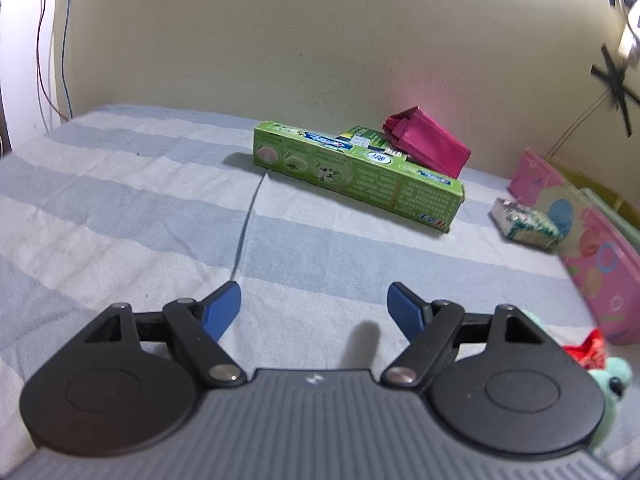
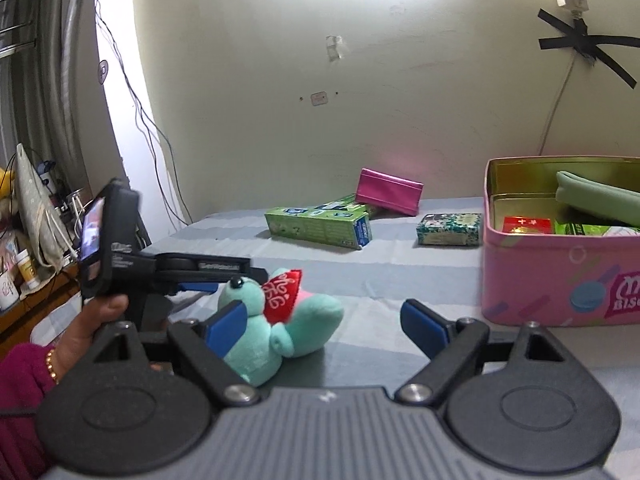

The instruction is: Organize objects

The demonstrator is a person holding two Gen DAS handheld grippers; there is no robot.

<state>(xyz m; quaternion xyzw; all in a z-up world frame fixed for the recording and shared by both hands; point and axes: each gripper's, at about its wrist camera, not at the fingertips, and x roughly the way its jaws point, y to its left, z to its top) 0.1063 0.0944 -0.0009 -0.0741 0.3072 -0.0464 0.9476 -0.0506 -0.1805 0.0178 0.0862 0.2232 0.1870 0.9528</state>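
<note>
My left gripper (image 1: 314,306) is open and empty, low over the striped bed sheet. A green toothpaste box (image 1: 356,176) lies ahead of it, with a magenta wallet (image 1: 430,140) leaning behind. My right gripper (image 2: 324,322) is open and empty. A mint plush toy with a red heart (image 2: 284,320) lies between its jaws, close to the left finger. The pink biscuit tin (image 2: 560,280) stands at right, holding a green pouch (image 2: 600,196), a red packet and a green packet. A small patterned box (image 2: 448,229) lies left of the tin. The left gripper (image 2: 196,272) shows left of the plush.
The yellow wall (image 1: 280,60) runs along the bed's far edge. Cables hang at the left corner (image 2: 136,112). Cluttered shelves (image 2: 28,220) stand beyond the bed's left side. The tin (image 1: 592,248) and plush (image 1: 608,384) show at the right edge of the left wrist view.
</note>
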